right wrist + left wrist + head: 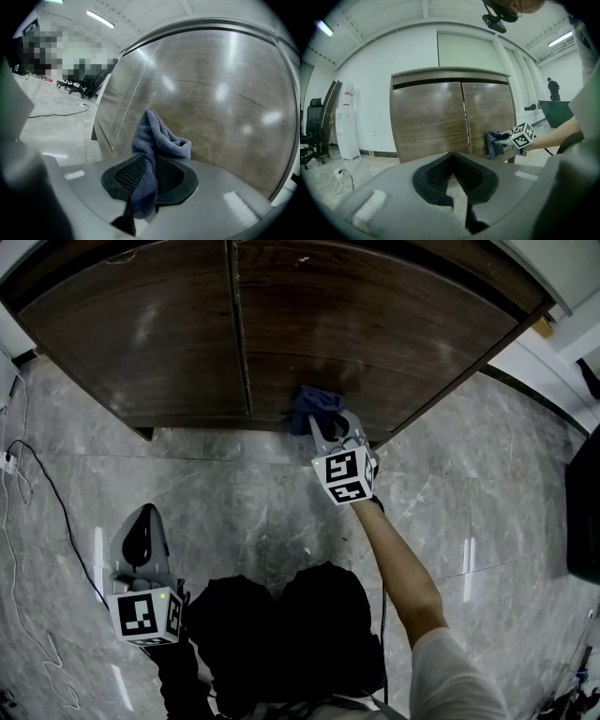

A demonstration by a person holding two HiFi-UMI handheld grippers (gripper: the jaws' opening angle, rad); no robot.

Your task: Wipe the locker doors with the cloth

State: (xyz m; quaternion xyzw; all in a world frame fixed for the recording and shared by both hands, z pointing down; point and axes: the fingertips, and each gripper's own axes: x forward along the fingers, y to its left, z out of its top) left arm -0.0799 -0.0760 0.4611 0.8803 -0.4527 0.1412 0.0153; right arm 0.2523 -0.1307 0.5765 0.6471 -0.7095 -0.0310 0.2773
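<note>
The locker has two brown wood-grain doors, the left door [141, 324] and the right door [375, 315], with a seam between them. A blue cloth [314, 404] is pressed against the lower part of the right door, near its bottom edge. My right gripper [330, 430] is shut on the cloth, which bunches up between the pads [126, 176] and sticks out ahead of them in the right gripper view [157, 136]. My left gripper [143, 517] hangs low at the left over the floor, well back from the locker, shut and holding nothing. The left gripper view shows the cloth [493, 143] on the right door [485, 110].
Grey marble floor [234, 493] runs up to the locker. A cable and power strip [9, 463] lie at the far left. A white water dispenser [347, 122] and an office chair [309, 136] stand left of the locker. A dark object [586, 512] is at the right edge.
</note>
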